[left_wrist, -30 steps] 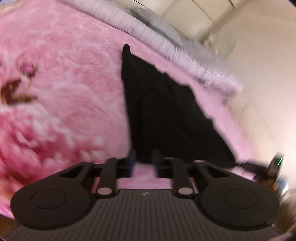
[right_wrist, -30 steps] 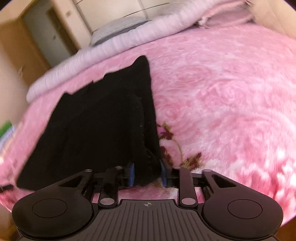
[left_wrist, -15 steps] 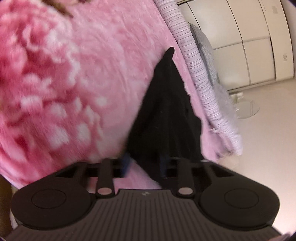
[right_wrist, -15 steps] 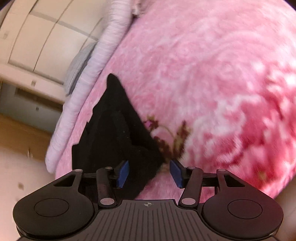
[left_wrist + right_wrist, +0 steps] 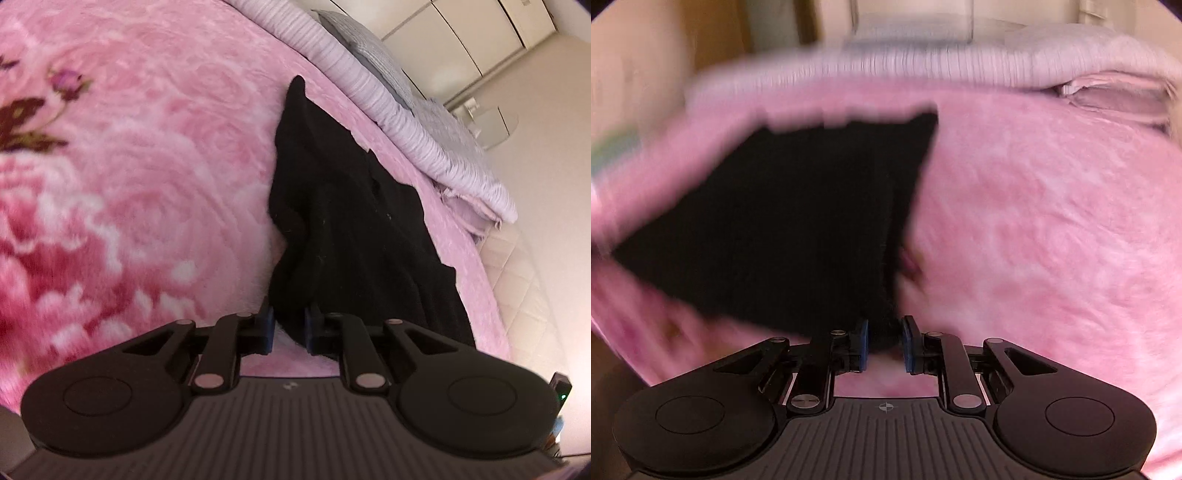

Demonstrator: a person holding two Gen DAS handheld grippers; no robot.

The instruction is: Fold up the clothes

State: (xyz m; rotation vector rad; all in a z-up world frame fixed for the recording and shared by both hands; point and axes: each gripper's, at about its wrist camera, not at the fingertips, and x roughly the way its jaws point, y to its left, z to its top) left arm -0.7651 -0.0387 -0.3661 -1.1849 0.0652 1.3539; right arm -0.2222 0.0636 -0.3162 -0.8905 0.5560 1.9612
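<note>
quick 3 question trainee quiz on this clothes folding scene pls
1. True or false: the black garment lies on a pink floral blanket.
2. What is between the pads of the left gripper? A) blanket B) garment's near edge C) nothing
3. Where does the right gripper hold the garment?

Key: 1 true. 2 B. 3 At its near corner; both grippers' jaws are closing on the cloth.

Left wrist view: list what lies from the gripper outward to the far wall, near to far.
left gripper, closing on the cloth's near corner → black garment → pink floral blanket → lilac ribbed quilt → grey pillow → white wardrobe doors
</note>
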